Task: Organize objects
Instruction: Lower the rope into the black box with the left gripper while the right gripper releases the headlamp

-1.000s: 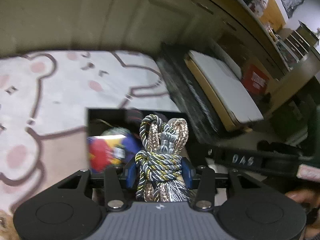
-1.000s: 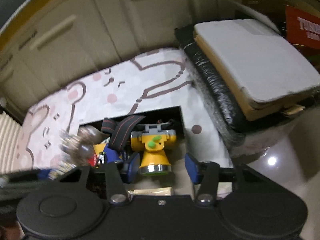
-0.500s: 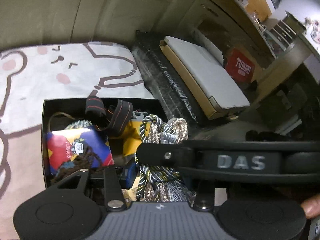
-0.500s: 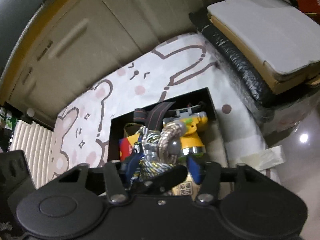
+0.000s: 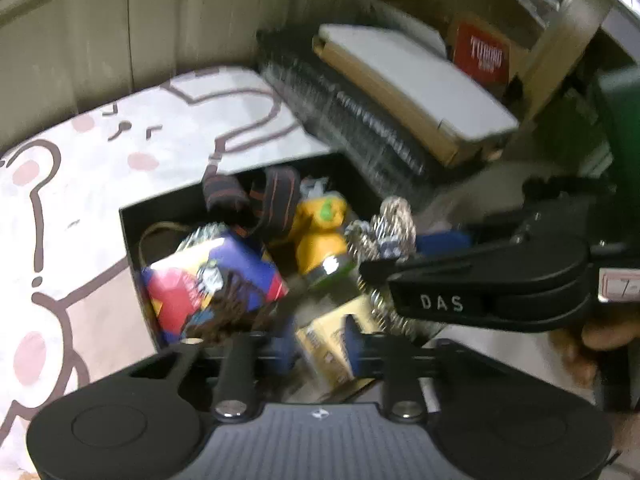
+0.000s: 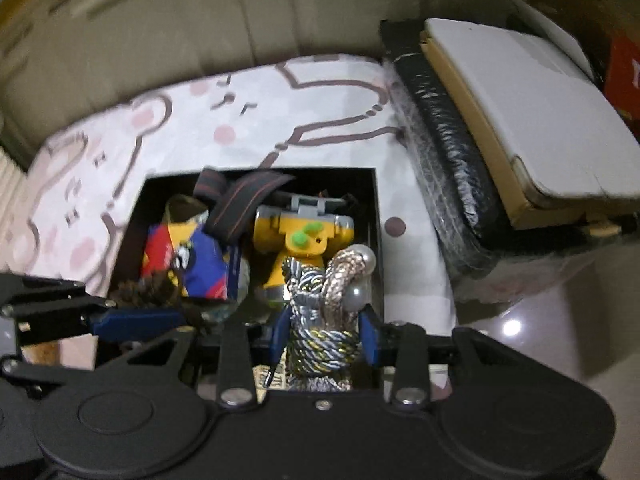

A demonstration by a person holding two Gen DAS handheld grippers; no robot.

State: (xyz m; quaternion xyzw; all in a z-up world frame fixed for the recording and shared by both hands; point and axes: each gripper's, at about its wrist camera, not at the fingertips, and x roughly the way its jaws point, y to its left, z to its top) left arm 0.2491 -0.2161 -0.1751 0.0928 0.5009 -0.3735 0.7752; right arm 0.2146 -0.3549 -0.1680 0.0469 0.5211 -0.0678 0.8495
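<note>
The right gripper (image 6: 325,336) has just been closing and clamps the knotted silver-and-gold twisted rope bundle (image 6: 320,320) by its wrapped middle, over the black open box's (image 6: 378,216) near right corner. Soft, light, it should squash, not slip. The left gripper (image 5: 316,344) is shut, empty.

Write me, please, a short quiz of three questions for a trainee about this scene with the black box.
1. True or false: the yellow headlamp lies outside the black box.
2. Which gripper holds the rope bundle? A) left B) right C) neither
3. Fill in: the pads on the gripper fingers are ____ in colour.

Key
1. False: it lies inside the box.
2. B: the right gripper, whose jaws have just been closing, clamps the bundle between them.
3. Blue.
</note>
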